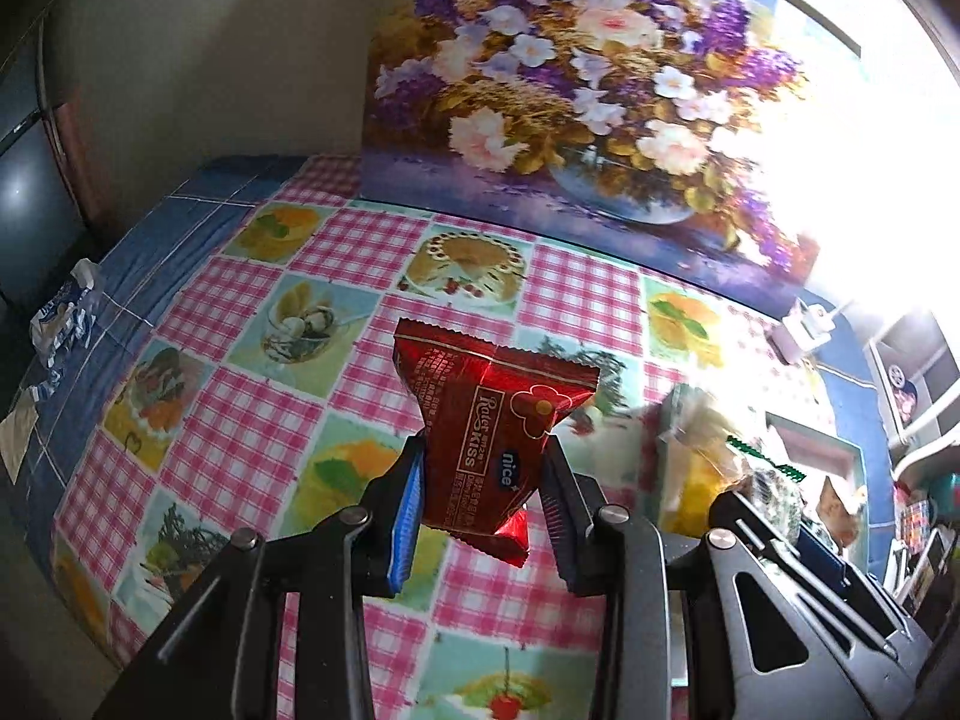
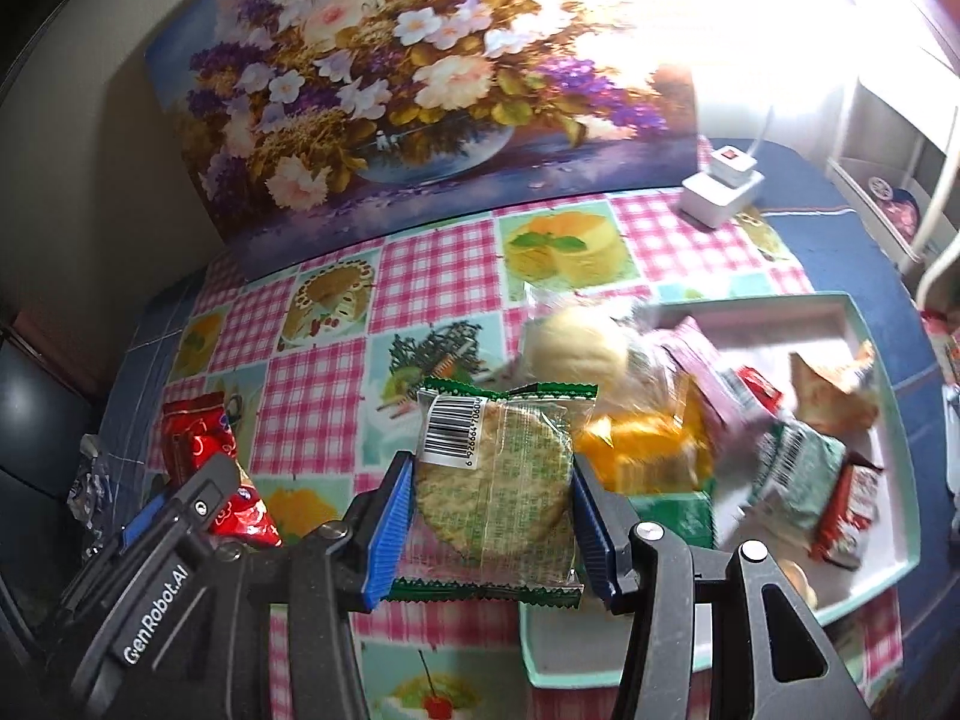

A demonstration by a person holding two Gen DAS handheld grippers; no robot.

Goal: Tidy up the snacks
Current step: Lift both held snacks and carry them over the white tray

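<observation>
My left gripper [image 1: 483, 468] is shut on a red "Rader Kiss" snack packet [image 1: 480, 420] and holds it above the checked tablecloth. The same packet [image 2: 204, 450] and left gripper [image 2: 174, 516] show at the left of the right wrist view. My right gripper [image 2: 492, 480] is shut on a clear green-edged packet with a round cracker [image 2: 495, 480], held above the table just left of a pale green tray [image 2: 900, 540]. The tray holds several snacks: a yellow bun [image 2: 576, 348], an orange packet [image 2: 648, 450], a green packet [image 2: 798, 468] and red packets [image 2: 846, 510].
A large flower painting [image 1: 570, 90] leans against the wall at the table's far edge. A white power strip [image 2: 720, 186] lies at the back right. Crumpled wrappers [image 1: 63, 318] lie at the left edge. The tray and snacks [image 1: 708, 450] appear blurred at right.
</observation>
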